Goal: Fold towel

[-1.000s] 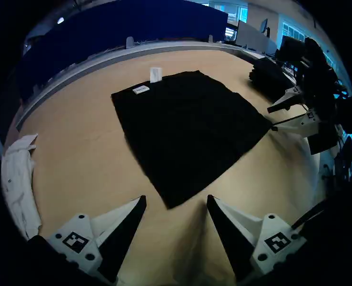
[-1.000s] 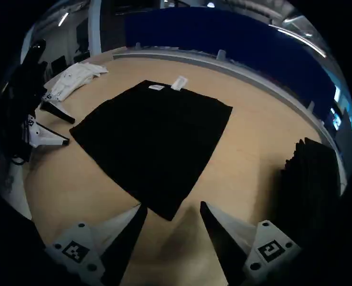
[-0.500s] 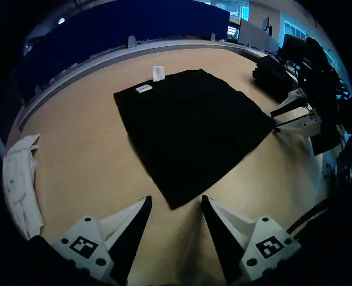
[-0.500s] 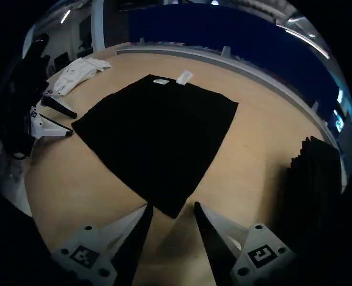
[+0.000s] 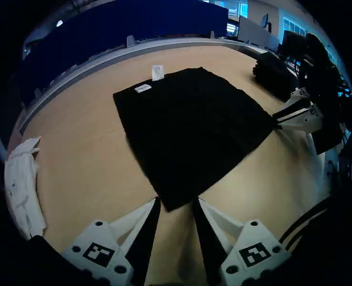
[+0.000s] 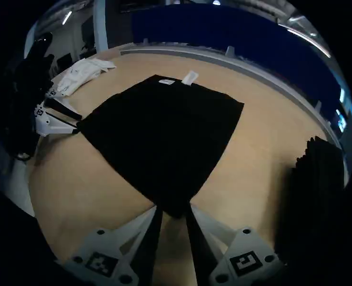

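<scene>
A black towel lies spread flat on the wooden table. My left gripper is low over one near corner, its jaws narrowed to a small gap with the corner tip between them. My right gripper straddles the other near corner in the same way, with a still smaller gap. Neither pair of fingers presses on the cloth. In the left gripper view the right gripper reaches the towel's right corner. In the right gripper view the left gripper reaches the towel's left corner.
A white cloth lies bunched near one table edge. A stack of dark folded towels stands at the other side. A small white tag sits beyond the towel's far edge. Blue partitions line the back.
Both grippers moved forward and down onto their towel corners, and both sets of jaws narrowed steadily. The towel has stayed flat.
</scene>
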`<state>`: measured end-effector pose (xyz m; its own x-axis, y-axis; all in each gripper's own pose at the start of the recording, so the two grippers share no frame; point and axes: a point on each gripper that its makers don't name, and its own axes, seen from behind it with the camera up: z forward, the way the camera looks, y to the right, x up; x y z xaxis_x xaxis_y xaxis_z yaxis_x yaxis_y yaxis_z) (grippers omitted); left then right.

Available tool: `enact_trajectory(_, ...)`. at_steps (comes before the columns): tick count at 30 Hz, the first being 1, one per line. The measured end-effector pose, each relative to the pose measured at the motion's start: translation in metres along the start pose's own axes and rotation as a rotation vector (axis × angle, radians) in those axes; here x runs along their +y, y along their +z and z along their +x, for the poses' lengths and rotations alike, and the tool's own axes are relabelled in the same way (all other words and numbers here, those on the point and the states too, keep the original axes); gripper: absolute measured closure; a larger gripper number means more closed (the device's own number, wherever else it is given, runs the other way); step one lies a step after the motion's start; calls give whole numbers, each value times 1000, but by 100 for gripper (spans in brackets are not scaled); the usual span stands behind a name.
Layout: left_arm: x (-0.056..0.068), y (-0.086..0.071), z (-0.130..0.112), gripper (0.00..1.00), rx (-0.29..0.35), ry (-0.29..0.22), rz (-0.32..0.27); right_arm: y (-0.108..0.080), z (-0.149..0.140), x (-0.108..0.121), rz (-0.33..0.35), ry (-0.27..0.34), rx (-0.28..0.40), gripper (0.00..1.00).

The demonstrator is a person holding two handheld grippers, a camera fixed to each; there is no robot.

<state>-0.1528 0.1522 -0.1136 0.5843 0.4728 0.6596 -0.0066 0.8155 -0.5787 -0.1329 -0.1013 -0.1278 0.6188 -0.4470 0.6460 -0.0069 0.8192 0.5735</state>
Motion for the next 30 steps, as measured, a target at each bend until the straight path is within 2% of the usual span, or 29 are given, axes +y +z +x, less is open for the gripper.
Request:
enact_trajectory(2,0,0,0,69,0,-1,6,0,0,0,0,0,-1,68)
enact_trajectory(10,-2,-1,-2,87,-9,-29,16,-2,-1,3,-8,5,-6,81)
enact_trajectory(15,1,-3,-4,89,-13,-44,7,-3,0,9,-30,19,-5,84)
enact_trajectory(21,5,-6,-2,89,-4,-51,1,-6,7,14,-22,45,13,84)
enact_trajectory(30,3,-20,14,89,25,-99,7,-22,28,21,-29,34,48,84)
